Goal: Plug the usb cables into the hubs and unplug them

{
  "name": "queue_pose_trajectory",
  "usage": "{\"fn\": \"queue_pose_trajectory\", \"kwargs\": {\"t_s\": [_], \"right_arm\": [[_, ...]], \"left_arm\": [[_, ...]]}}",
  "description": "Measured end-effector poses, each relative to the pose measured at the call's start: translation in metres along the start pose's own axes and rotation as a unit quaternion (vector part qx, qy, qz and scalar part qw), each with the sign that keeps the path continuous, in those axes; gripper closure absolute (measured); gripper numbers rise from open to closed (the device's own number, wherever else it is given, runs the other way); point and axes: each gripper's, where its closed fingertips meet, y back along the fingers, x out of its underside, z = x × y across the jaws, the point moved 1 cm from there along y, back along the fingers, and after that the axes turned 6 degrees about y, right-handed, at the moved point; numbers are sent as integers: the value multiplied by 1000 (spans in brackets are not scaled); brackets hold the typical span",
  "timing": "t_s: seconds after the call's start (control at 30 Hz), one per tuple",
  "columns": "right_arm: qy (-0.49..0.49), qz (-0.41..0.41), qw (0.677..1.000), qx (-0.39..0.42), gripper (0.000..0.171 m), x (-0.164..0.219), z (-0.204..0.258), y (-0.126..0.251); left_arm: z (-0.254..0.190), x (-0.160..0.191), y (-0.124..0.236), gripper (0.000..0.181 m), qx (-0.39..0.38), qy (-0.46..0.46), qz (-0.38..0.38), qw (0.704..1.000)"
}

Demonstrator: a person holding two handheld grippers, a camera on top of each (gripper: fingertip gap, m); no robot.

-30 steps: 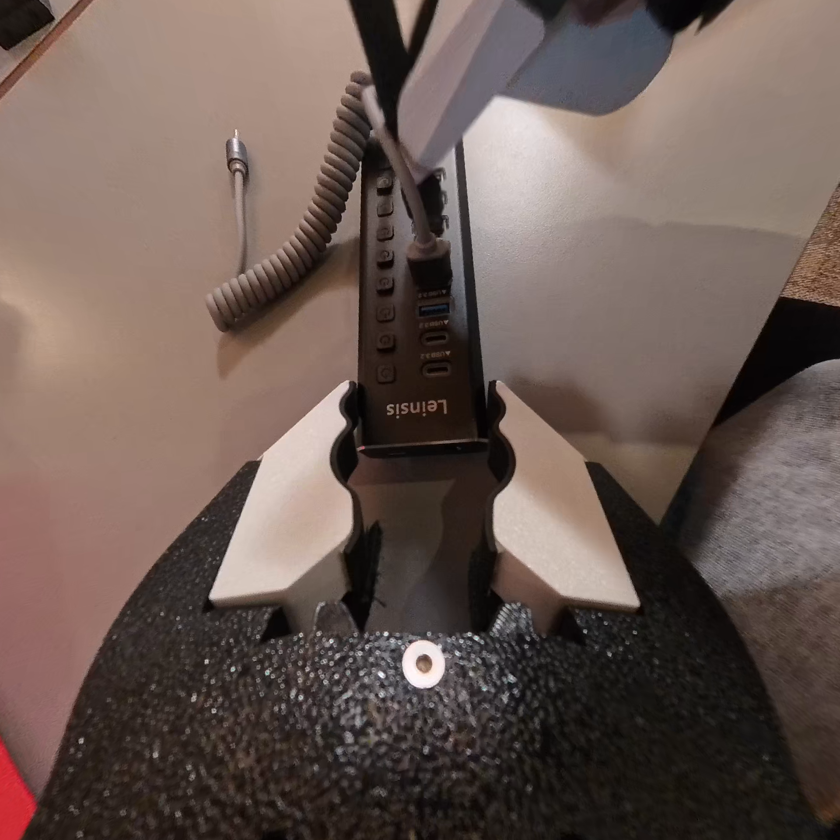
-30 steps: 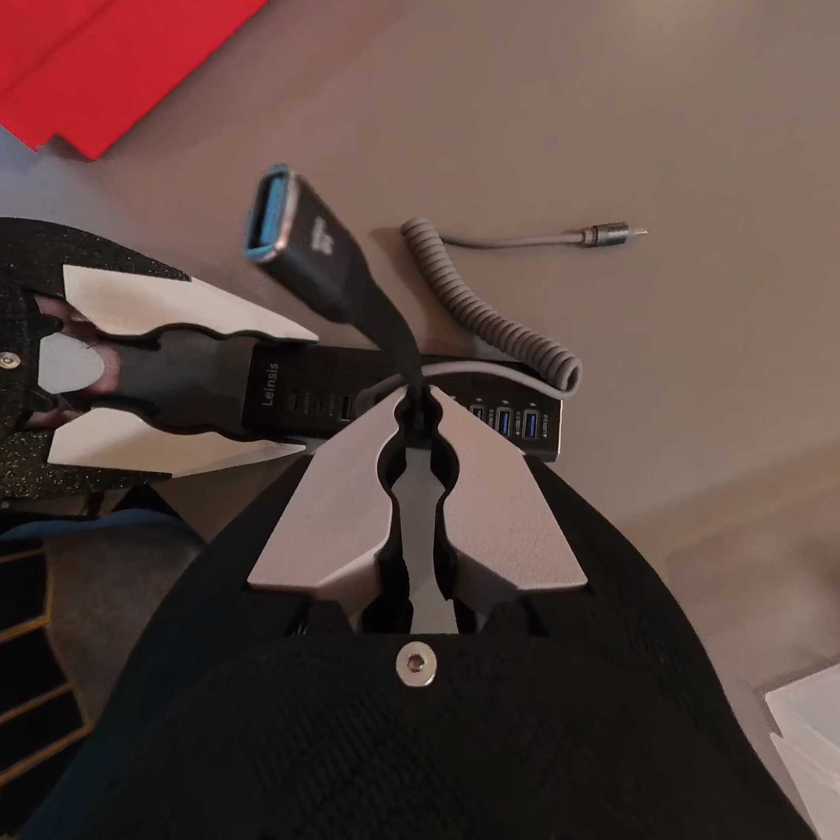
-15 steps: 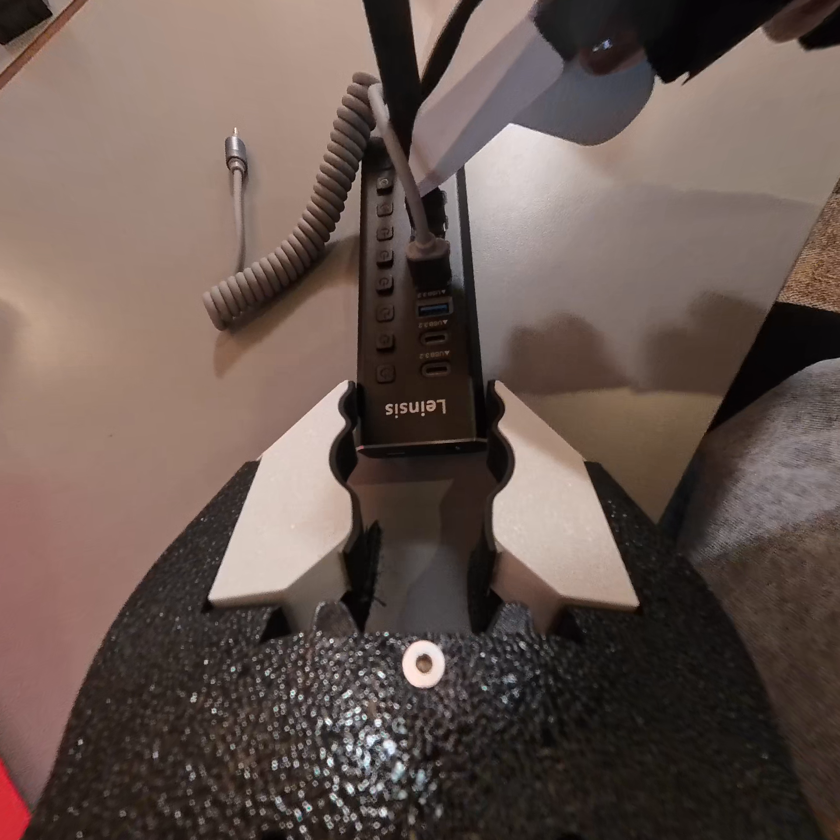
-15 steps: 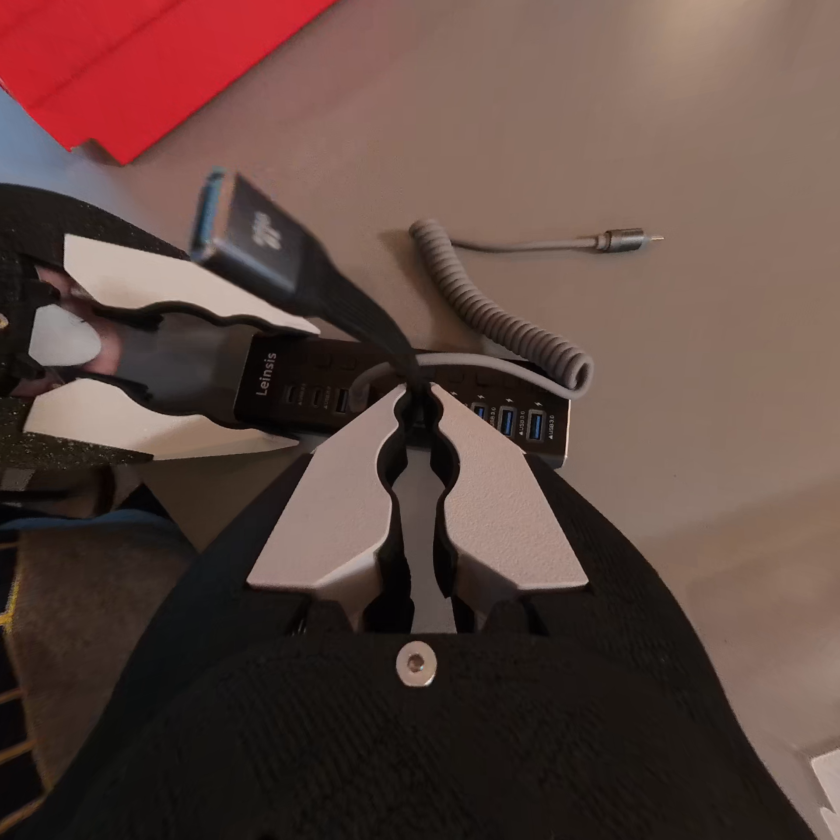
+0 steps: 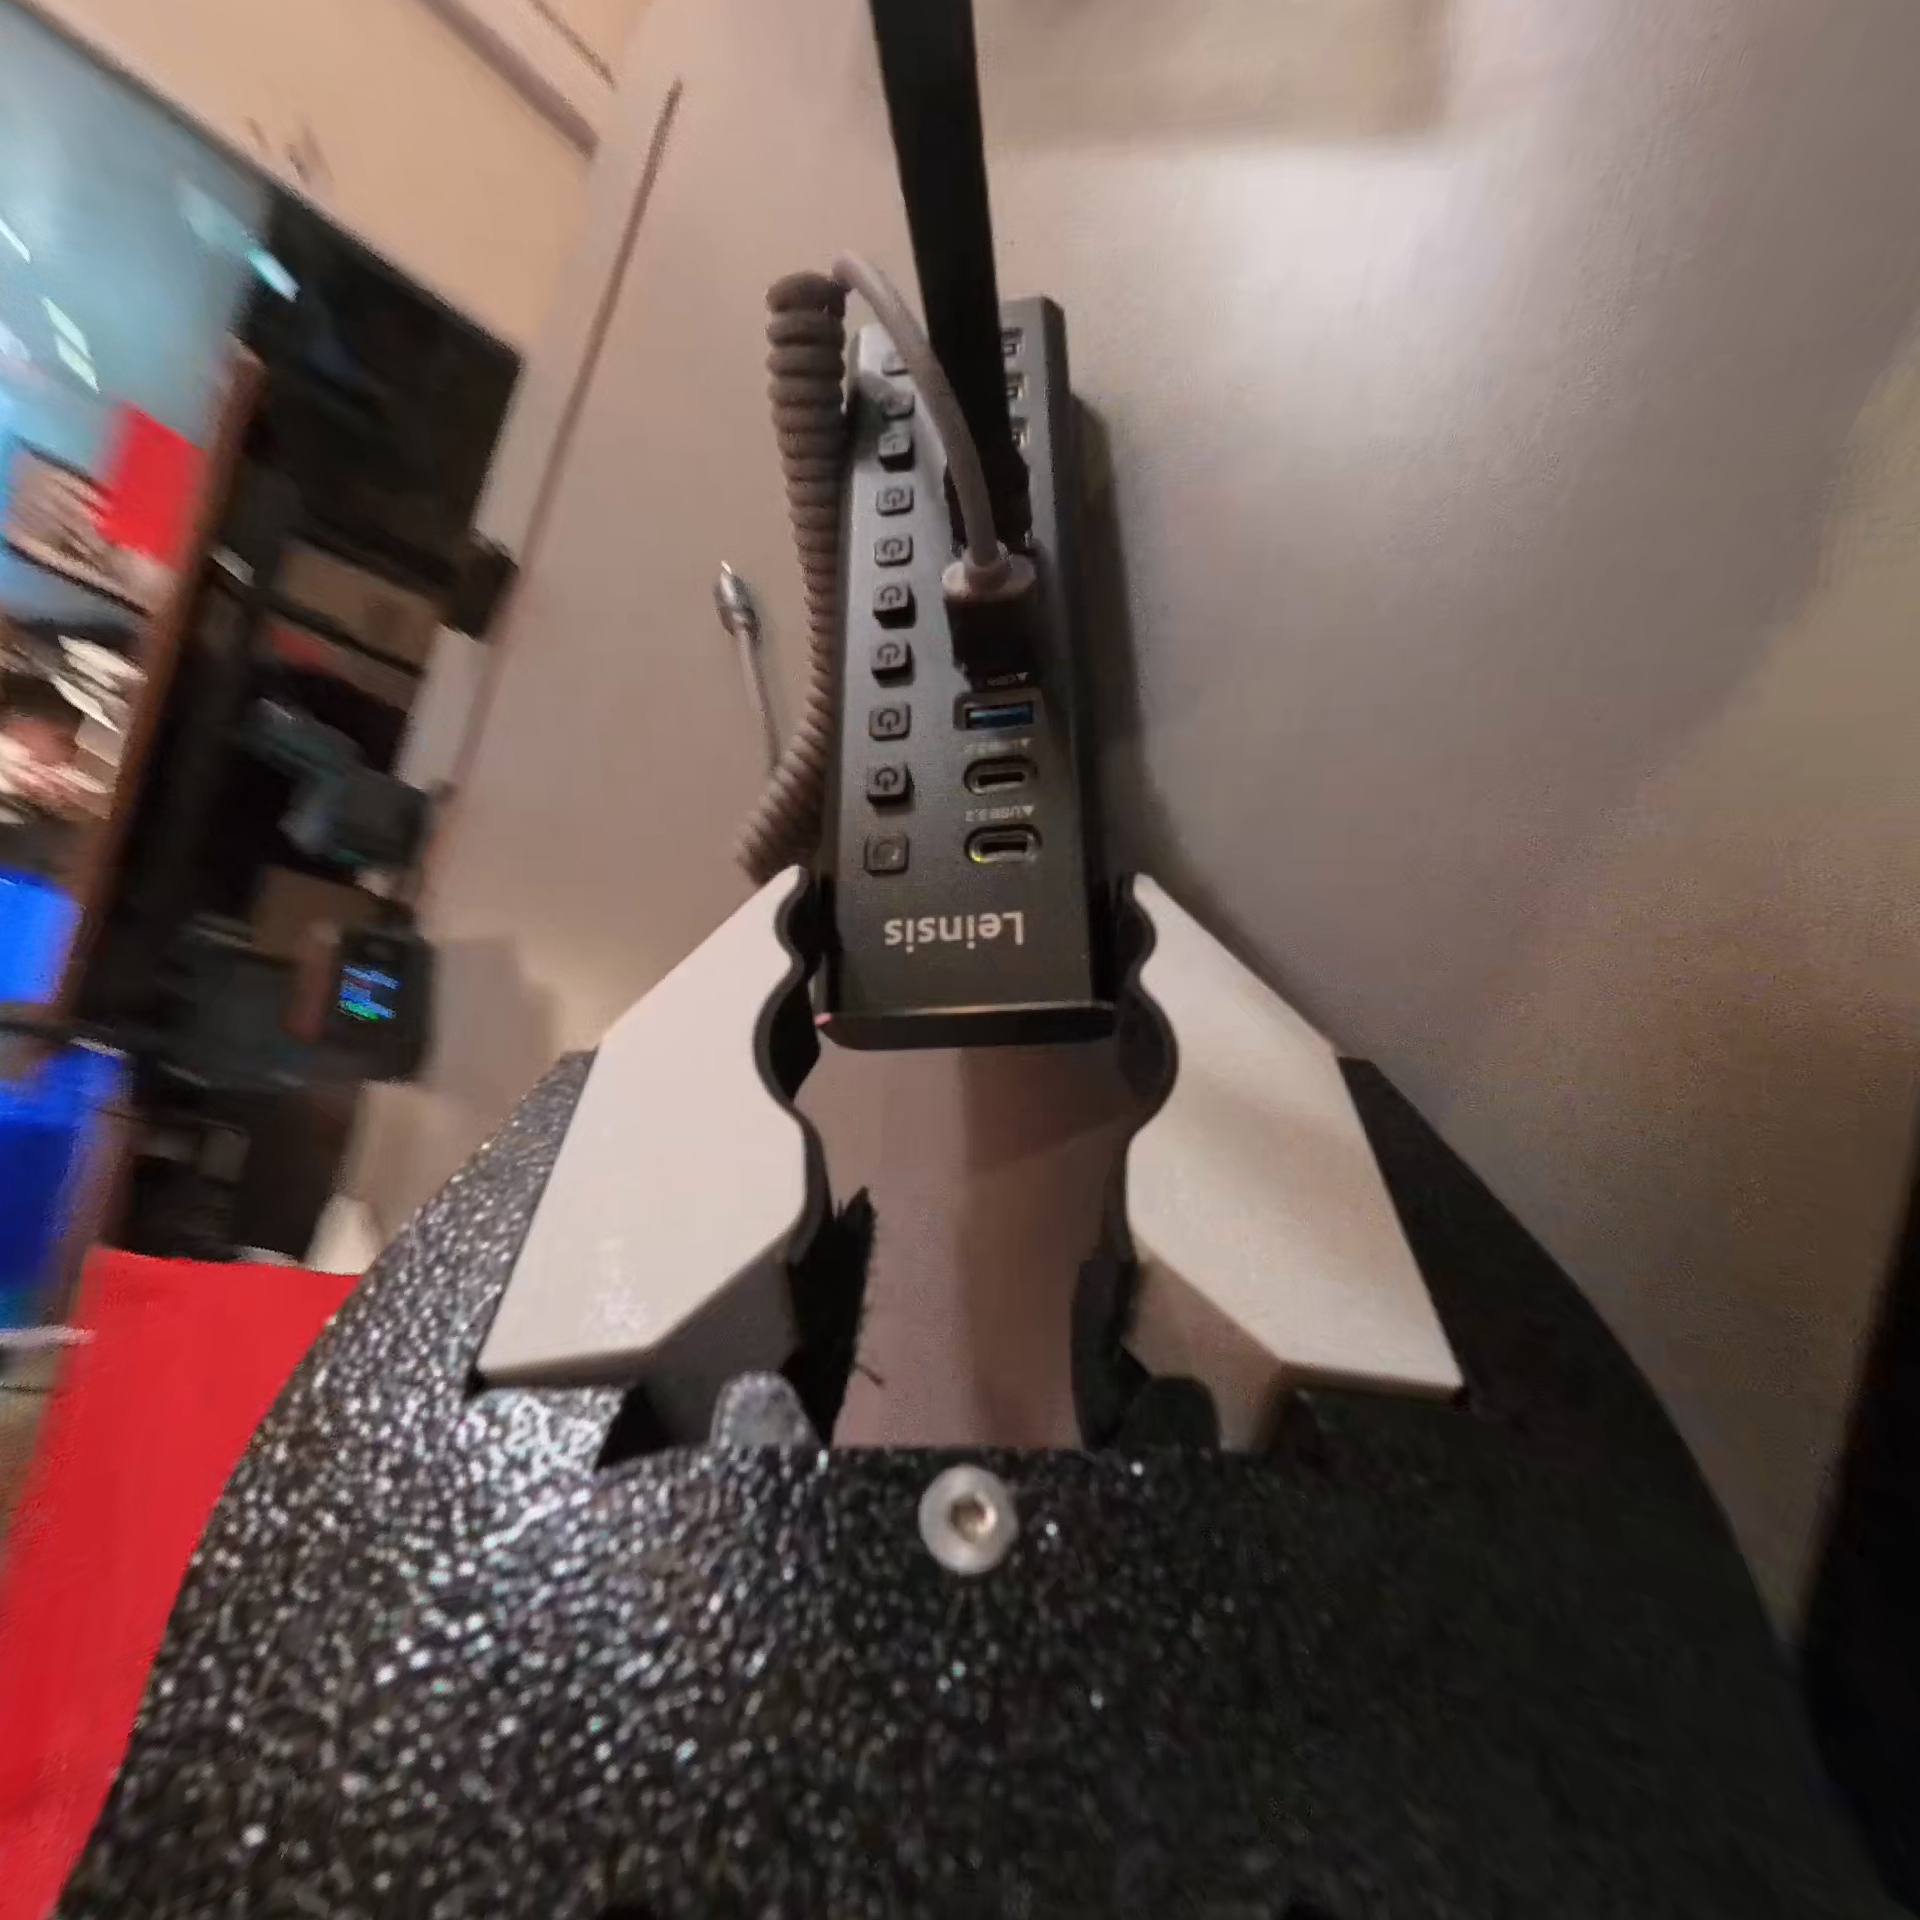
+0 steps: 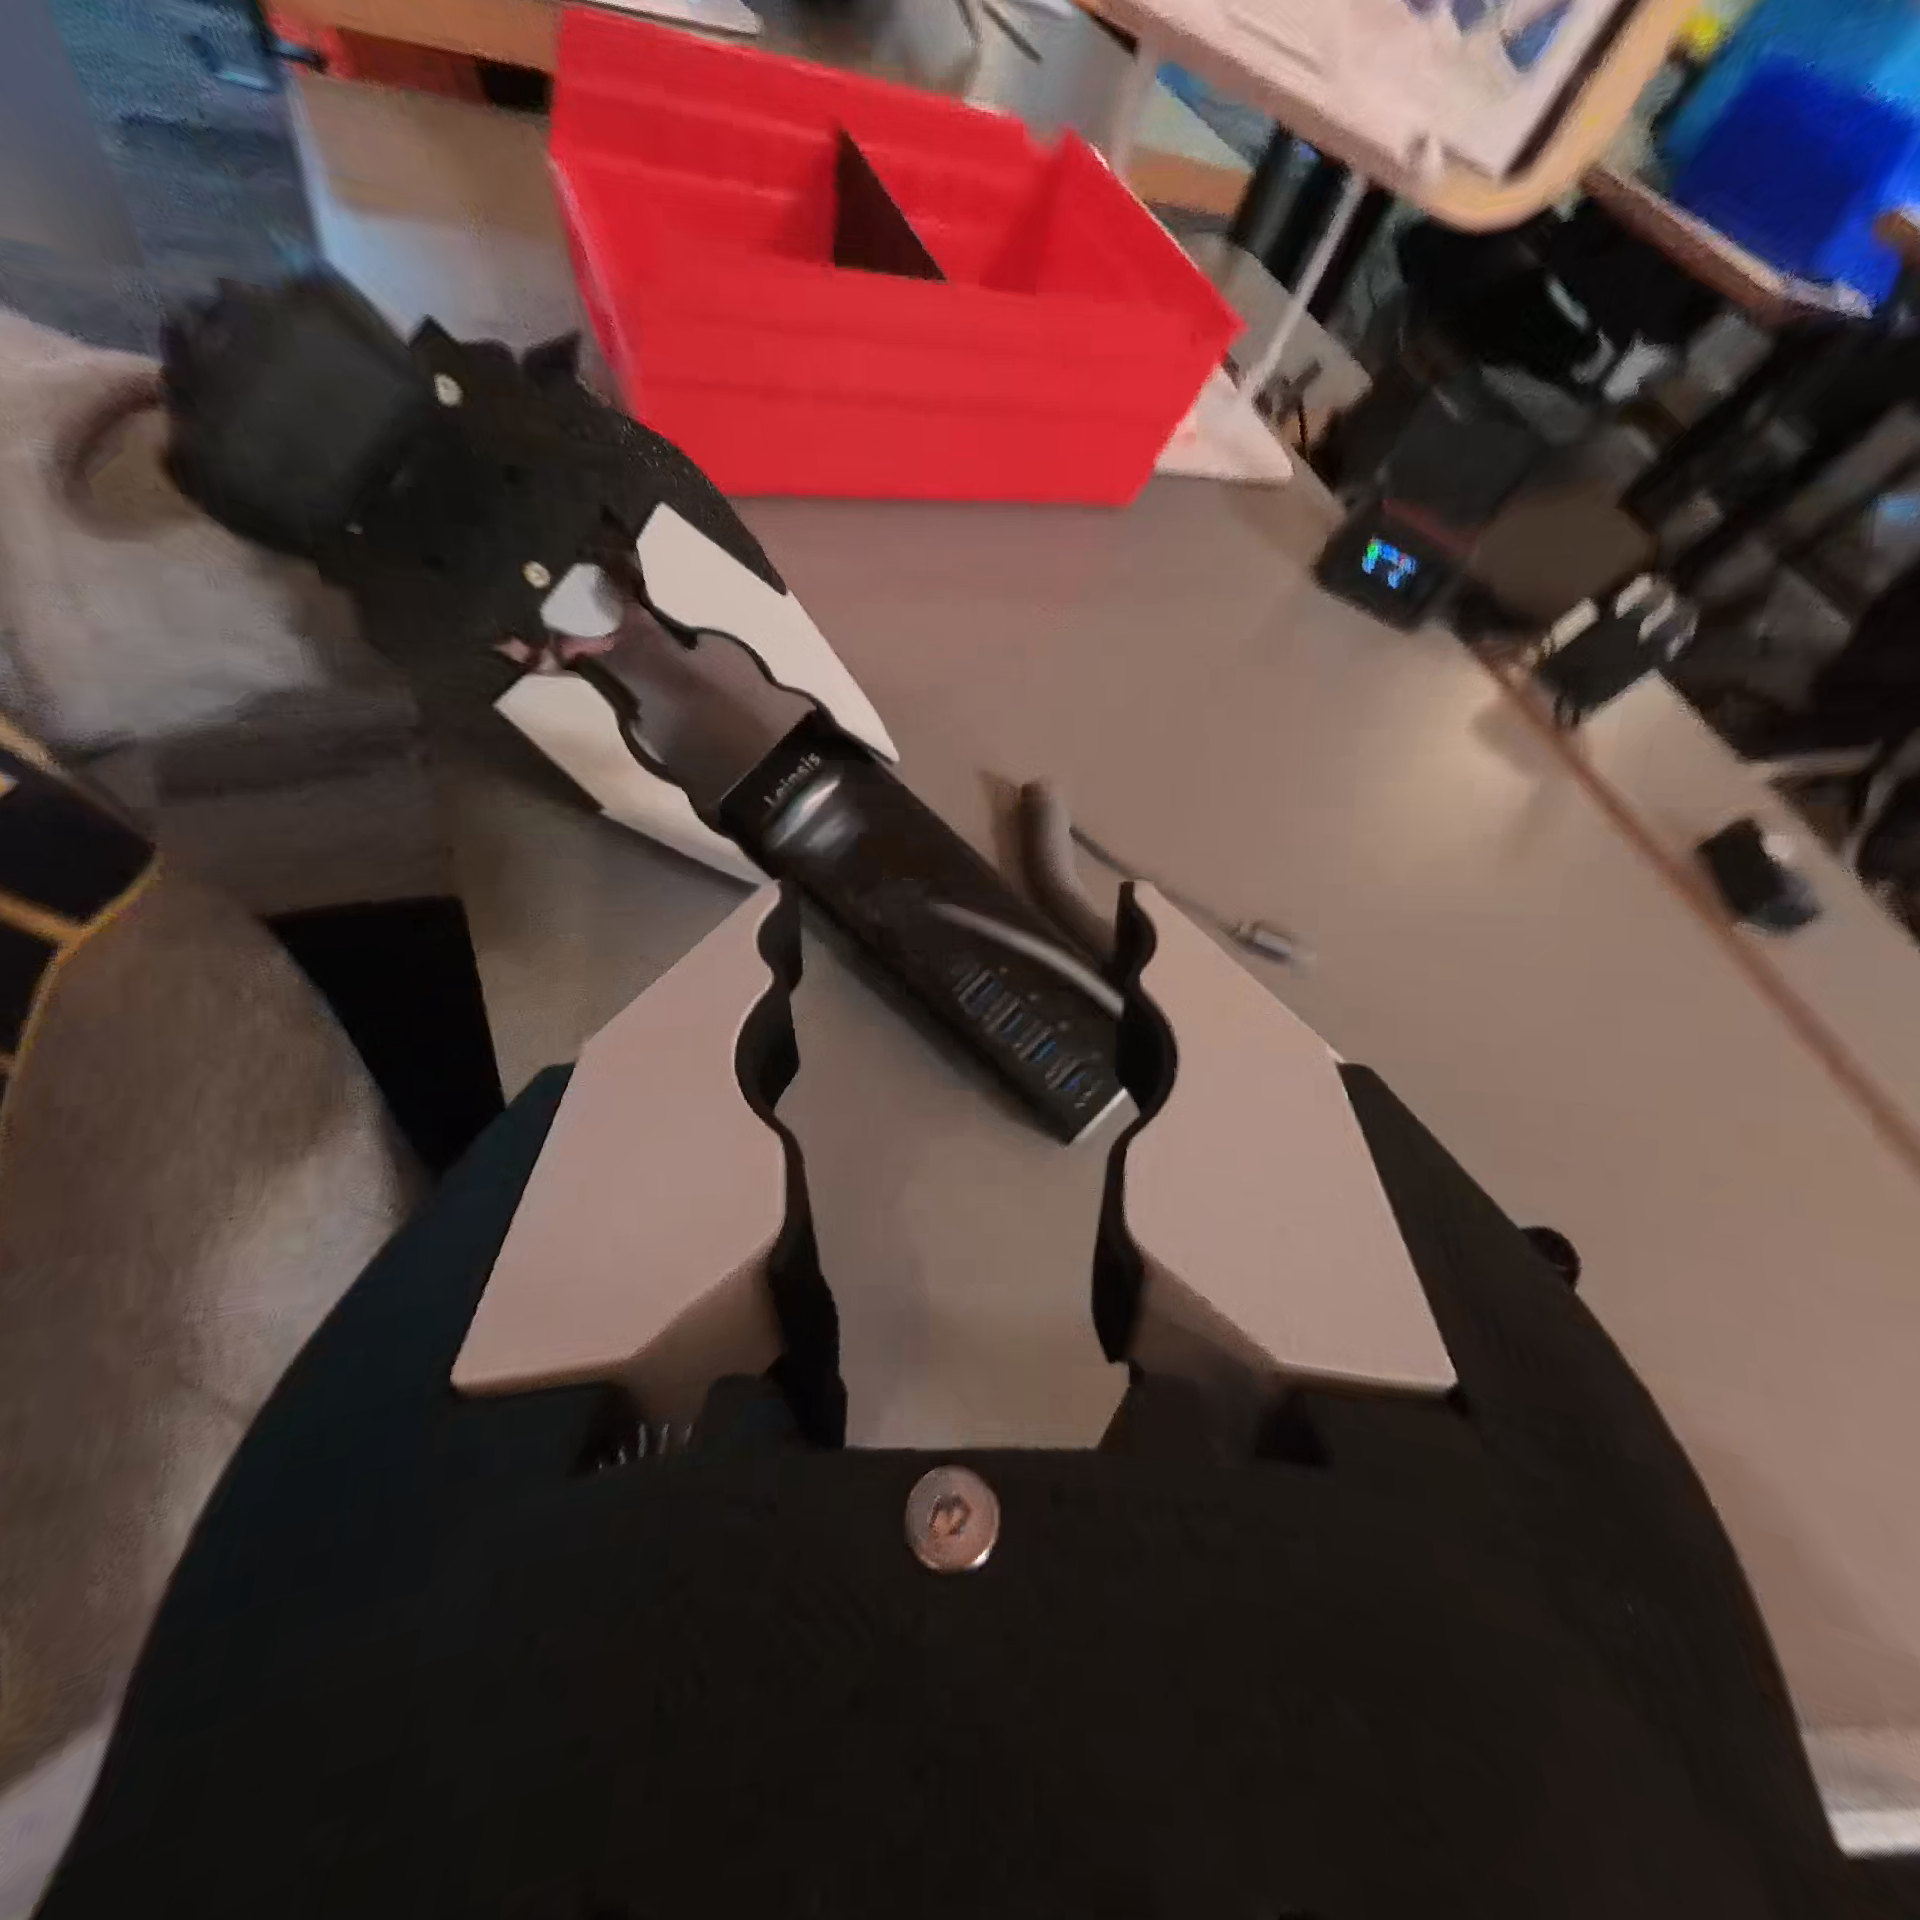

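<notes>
looks like we're mid-unplug: left gripper [image 5: 966, 940] is clamped on the near end of the black hub [image 5: 961, 665] on the table [image 5: 1455, 623], right gripper [image 6: 951, 997] is wide open holding nothing, so next it needs to grab the grey plug [image 5: 987, 597] without snagging the coiled cable [image 5: 805, 561] or black cable [image 5: 940, 208], red bin [image 6: 873, 343] well clear behind.

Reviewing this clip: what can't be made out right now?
Left wrist view: the black cable runs off the top edge; its lower end is hidden behind the grey plug on the hub.
Right wrist view: motion blur smears the hub's ports; the hub hides much of the coiled cable.
</notes>
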Motion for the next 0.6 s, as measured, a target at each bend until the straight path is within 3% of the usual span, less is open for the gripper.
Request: {"fn": "queue_pose_trajectory", "kwargs": {"t_s": [0.03,0.17,0.27,0.33,0.4,0.6], "right_arm": [[14,-2,1000,-19,112,-6,-7,4],[31,46,985,-166,117,-27,-17,-25],[75,188,939,-279,117,11,7,-73],[98,275,904,-312,117,43,15,-94],[89,304,884,-345,122,49,19,-99],[82,334,864,-367,119,53,14,-101]], "left_arm": [[2,-1,0,127,-19,-48,-9,999],[9,-4,-1,127,-78,-171,-24,982],[11,-10,0,127,-111,-235,-39,965],[10,-11,1,127,-130,-271,-43,953],[10,-13,3,127,-147,-299,-49,942],[13,-21,3,127,-181,-357,-54,915]]}}
